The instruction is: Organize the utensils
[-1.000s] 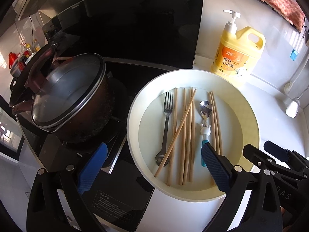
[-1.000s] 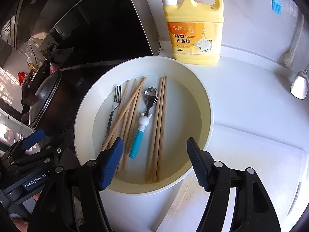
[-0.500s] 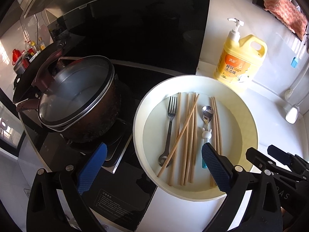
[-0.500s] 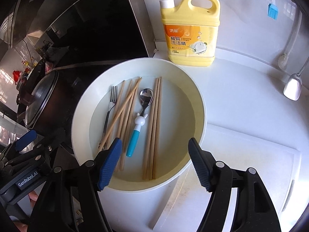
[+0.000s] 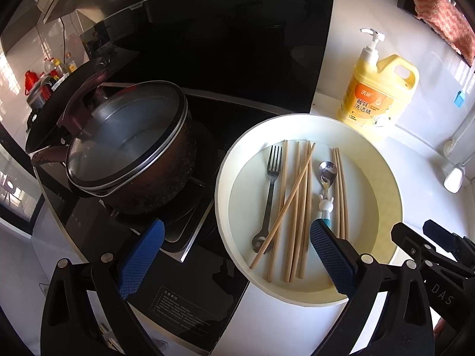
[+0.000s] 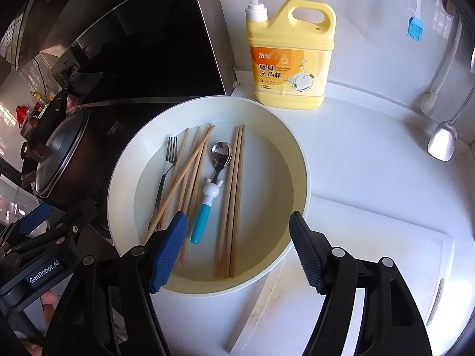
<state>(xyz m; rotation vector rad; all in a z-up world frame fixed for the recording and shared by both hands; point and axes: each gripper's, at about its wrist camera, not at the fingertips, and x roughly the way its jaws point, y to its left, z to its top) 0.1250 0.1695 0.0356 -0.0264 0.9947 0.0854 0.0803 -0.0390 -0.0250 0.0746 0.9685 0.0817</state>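
Note:
A round cream basin point(image 5: 389, 207) point(image 6: 299, 175) on the white counter holds a metal fork point(image 5: 271, 184) point(image 6: 166, 166), several wooden chopsticks point(image 5: 299, 207) point(image 6: 234, 195) and a spoon with a white rabbit and teal handle point(image 5: 326, 178) point(image 6: 212, 190). My left gripper point(image 5: 237, 255) is open and empty, above the basin's near left rim. My right gripper point(image 6: 237, 249) is open and empty, above the basin's near edge. The right gripper also shows in the left wrist view point(image 5: 439, 243), and the left gripper in the right wrist view point(image 6: 32, 222).
A brown lidded pot point(image 5: 127, 151) point(image 6: 56, 154) sits on the black stove point(image 5: 193, 281) left of the basin. A yellow dish soap bottle point(image 5: 377, 95) point(image 6: 289, 59) stands behind the basin. A white cutting board point(image 6: 371, 252) lies at right. A ladle point(image 6: 442, 142) and brush point(image 6: 415, 26) hang on the wall.
Both grippers have pulled back and up from the basin, so it looks smaller and farther. The utensils have not moved. Both grippers stay open.

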